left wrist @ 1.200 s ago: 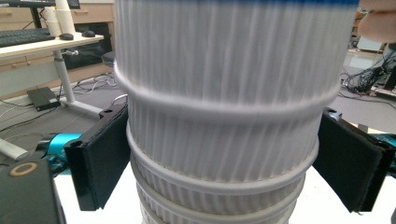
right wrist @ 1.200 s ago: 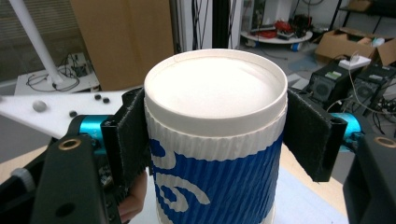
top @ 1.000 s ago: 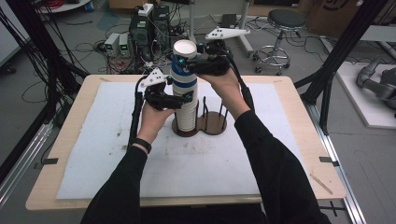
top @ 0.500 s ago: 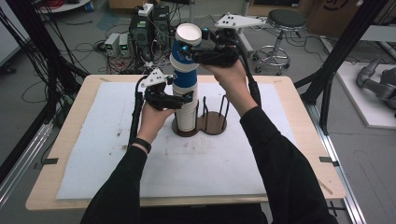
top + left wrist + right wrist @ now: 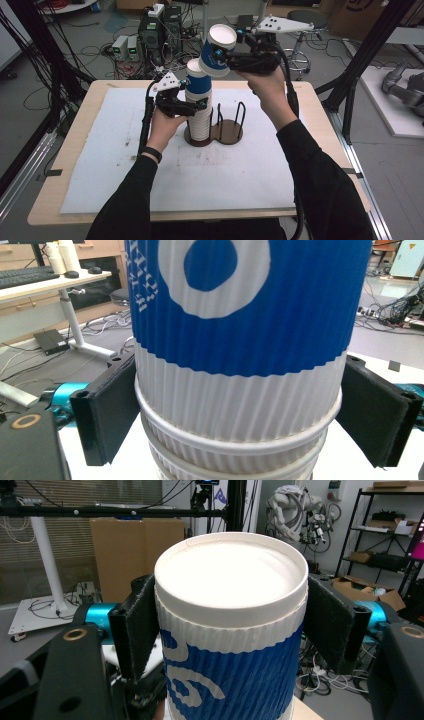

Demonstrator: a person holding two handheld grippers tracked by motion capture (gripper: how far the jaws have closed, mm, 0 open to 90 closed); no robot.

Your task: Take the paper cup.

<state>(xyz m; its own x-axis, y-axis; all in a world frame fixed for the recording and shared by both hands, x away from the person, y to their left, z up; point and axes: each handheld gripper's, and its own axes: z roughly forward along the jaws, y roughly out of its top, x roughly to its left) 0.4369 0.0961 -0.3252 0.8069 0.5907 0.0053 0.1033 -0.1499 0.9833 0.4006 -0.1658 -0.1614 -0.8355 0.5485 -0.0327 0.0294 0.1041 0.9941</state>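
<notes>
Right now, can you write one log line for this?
right gripper: shut on lifted cup | left gripper: shut on cup stack | cup: clear of stack, tilted

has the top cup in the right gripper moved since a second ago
Yes. The top cup, clamped in the right gripper, has lifted off the cup stack and tilted up and right of it; the stack stays in the wooden holder.
</notes>
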